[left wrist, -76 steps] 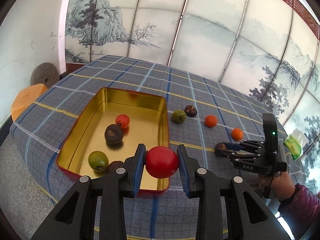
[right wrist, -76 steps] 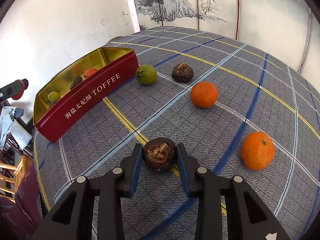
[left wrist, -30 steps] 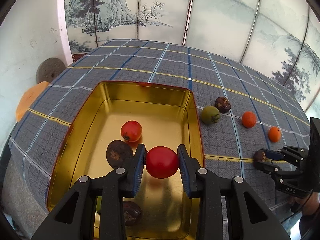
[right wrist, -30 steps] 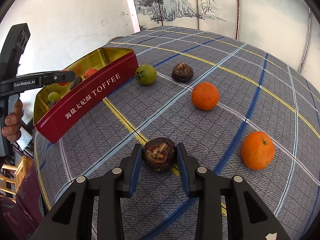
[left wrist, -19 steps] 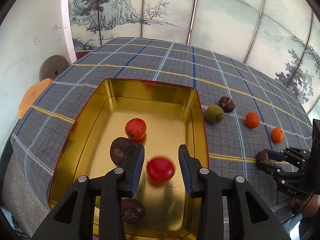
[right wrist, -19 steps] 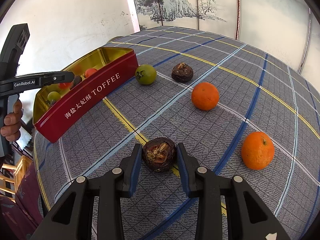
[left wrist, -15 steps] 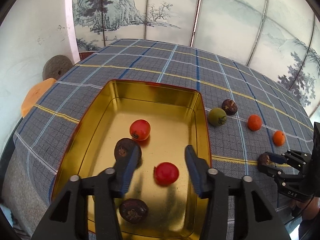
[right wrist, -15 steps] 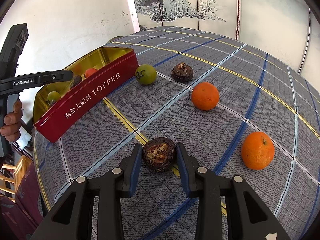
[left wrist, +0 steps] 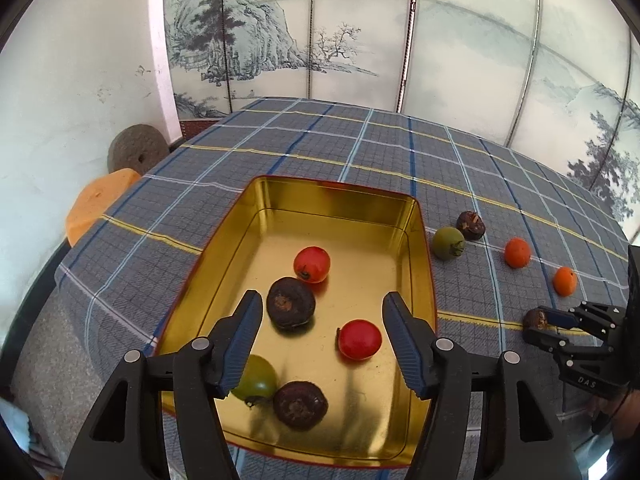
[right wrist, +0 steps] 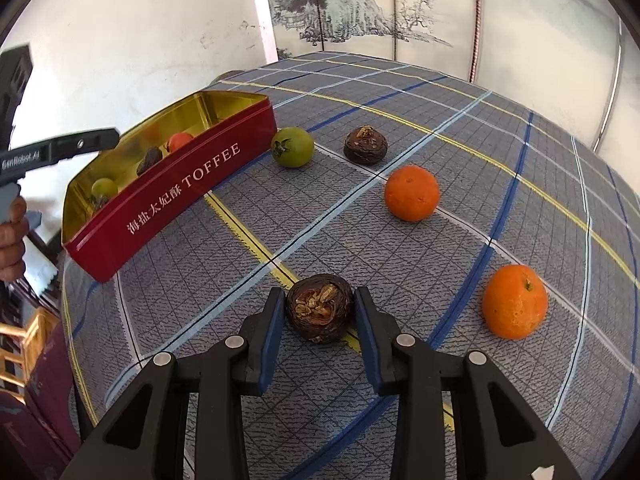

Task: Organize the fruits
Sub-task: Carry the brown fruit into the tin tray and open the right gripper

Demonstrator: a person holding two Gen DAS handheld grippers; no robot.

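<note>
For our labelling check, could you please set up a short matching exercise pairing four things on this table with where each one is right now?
Things:
1. red tomato
2. green tomato
3. nearest brown fruit
4. left tongs

Places or states:
A. between the right tongs' fingers
B. open above the tin
C. lying loose inside the tin
D. on the cloth just outside the tin's far corner

Pairs: 1-C, 2-D, 3-A, 4-B
</note>
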